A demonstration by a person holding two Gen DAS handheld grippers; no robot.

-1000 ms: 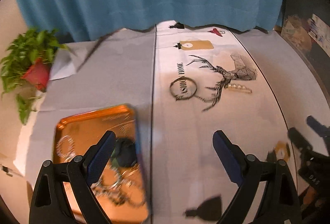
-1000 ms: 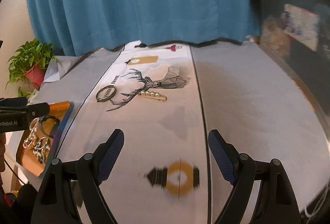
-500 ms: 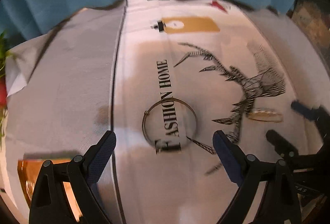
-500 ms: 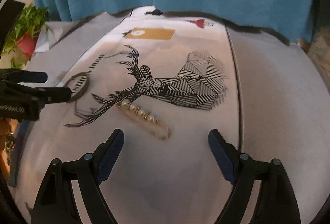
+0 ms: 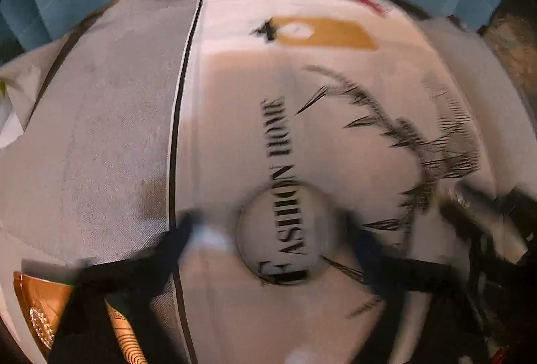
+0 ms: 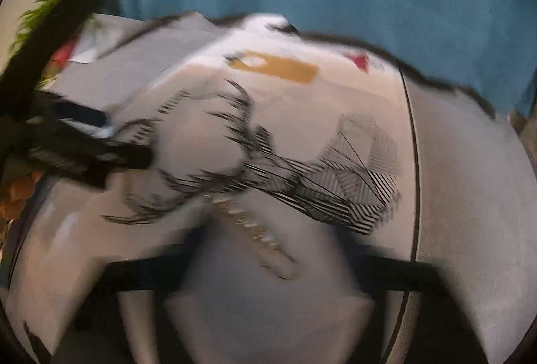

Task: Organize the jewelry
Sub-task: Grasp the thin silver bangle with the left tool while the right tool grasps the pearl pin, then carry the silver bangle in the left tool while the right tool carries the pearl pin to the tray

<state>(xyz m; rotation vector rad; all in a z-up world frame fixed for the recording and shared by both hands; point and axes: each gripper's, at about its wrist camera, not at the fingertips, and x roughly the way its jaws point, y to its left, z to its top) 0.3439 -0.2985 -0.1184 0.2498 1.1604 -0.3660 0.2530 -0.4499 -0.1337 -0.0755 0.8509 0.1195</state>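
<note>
Motion blur smears both views. The left tool (image 5: 272, 240) is spread wide, its fingers flanking a thin bangle (image 5: 288, 233) lying on the "FASHION HOME" print of the desk cloth (image 5: 100, 142), low in the frame. The right tool (image 6: 268, 266) is likewise spread around a pearl hair clip (image 6: 251, 226) at lower centre. A copper tray (image 5: 37, 307) with jewelry sits at lower left.

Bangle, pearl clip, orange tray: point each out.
Bangle (image 5: 239, 229), left wrist view, on its left rim.
Pearl clip (image 6: 250, 224), right wrist view, on the row of pearls.
Orange tray (image 5: 32, 295), left wrist view, on its bare left corner.
</note>
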